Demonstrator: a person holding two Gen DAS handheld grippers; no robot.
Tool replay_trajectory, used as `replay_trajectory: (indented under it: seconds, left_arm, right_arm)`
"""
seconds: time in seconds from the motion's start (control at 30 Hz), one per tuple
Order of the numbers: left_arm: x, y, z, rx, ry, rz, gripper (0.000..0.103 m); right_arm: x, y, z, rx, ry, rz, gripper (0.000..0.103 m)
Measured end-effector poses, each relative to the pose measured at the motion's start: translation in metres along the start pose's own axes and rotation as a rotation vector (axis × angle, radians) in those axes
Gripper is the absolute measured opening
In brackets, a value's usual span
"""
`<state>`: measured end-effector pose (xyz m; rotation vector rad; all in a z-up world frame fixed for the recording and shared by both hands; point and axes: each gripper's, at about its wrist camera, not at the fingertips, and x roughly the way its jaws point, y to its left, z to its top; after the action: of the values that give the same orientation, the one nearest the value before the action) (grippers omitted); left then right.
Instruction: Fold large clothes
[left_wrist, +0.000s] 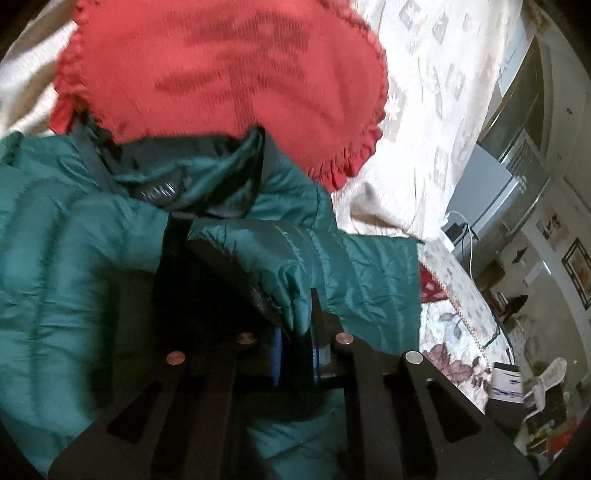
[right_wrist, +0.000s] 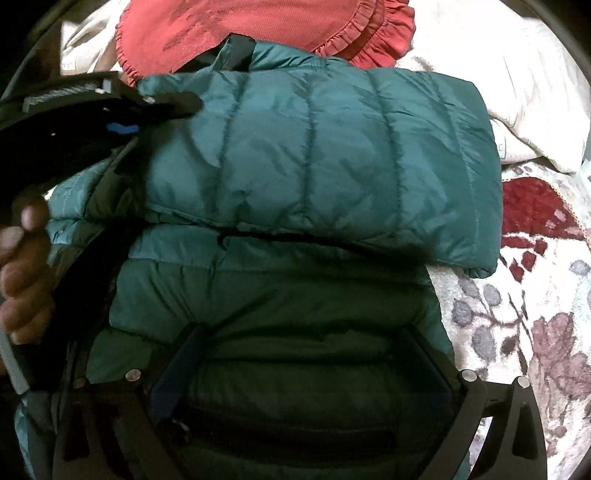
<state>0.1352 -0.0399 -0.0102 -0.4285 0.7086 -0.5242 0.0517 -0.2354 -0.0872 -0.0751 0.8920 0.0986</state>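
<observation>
A teal quilted puffer jacket (left_wrist: 55, 266) lies on a bed, collar toward a red pillow. My left gripper (left_wrist: 295, 328) is shut on the cuff of the jacket's sleeve (left_wrist: 295, 266), which is drawn across the jacket's front. In the right wrist view the sleeve (right_wrist: 317, 166) lies folded across the jacket body (right_wrist: 277, 291), with the left gripper (right_wrist: 147, 107) at its left end. My right gripper (right_wrist: 303, 354) is open, its fingers (right_wrist: 173, 373) spread wide just above the jacket's lower front.
A red frilled pillow (left_wrist: 229, 70) lies beyond the collar on a cream bedspread (left_wrist: 436, 110). A floral blanket (right_wrist: 535, 314) covers the bed to the right. A person's hand (right_wrist: 22, 266) shows at the left edge. Room furniture (left_wrist: 517, 184) stands past the bed's edge.
</observation>
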Motion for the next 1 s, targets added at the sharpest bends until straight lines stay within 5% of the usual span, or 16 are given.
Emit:
replay_trajectory:
  seconds: [0.13, 0.33, 0.47, 0.53, 0.6, 0.67, 0.8, 0.83, 0.9, 0.93, 1.0]
  left_arm:
    - [-0.046, 0.016, 0.008, -0.047, -0.06, 0.039, 0.01]
    - [-0.124, 0.08, 0.021, -0.195, -0.206, 0.192, 0.01]
    - [-0.108, 0.116, 0.014, -0.286, -0.104, 0.352, 0.022]
    - [-0.109, 0.123, 0.009, -0.361, -0.082, 0.357, 0.032]
    - [-0.123, 0.117, 0.006, -0.365, -0.126, 0.375, 0.044]
    - [-0.147, 0.108, 0.005, -0.339, -0.222, 0.483, 0.056]
    - [-0.181, 0.081, 0.005, -0.246, -0.428, 0.625, 0.057]
    - [-0.179, 0.072, 0.006, -0.193, -0.447, 0.604, 0.057]
    - [-0.16, 0.059, 0.01, -0.096, -0.398, 0.535, 0.056]
    - [-0.147, 0.054, 0.012, -0.06, -0.355, 0.527, 0.052]
    - [-0.117, 0.049, 0.011, -0.01, -0.252, 0.565, 0.028]
  right_arm:
    - [0.004, 0.0, 0.002, 0.0, 0.004, 0.0, 0.103]
    - [0.012, 0.0, 0.006, 0.004, 0.017, 0.003, 0.103]
    - [0.013, -0.006, 0.006, 0.011, 0.02, 0.012, 0.103]
    - [0.011, -0.009, 0.007, 0.013, 0.032, 0.029, 0.103]
    - [0.004, -0.016, 0.011, 0.028, 0.042, 0.076, 0.102]
    - [-0.015, -0.032, 0.017, 0.083, -0.025, 0.108, 0.102]
    - [-0.049, -0.074, 0.029, 0.241, -0.168, 0.133, 0.101]
    - [-0.056, -0.085, 0.035, 0.267, -0.224, 0.117, 0.098]
    - [-0.064, -0.088, 0.047, 0.238, -0.298, 0.091, 0.055]
    - [-0.063, -0.081, 0.058, 0.171, -0.317, 0.085, 0.048]
    - [-0.059, -0.062, 0.071, 0.08, -0.311, 0.104, 0.036]
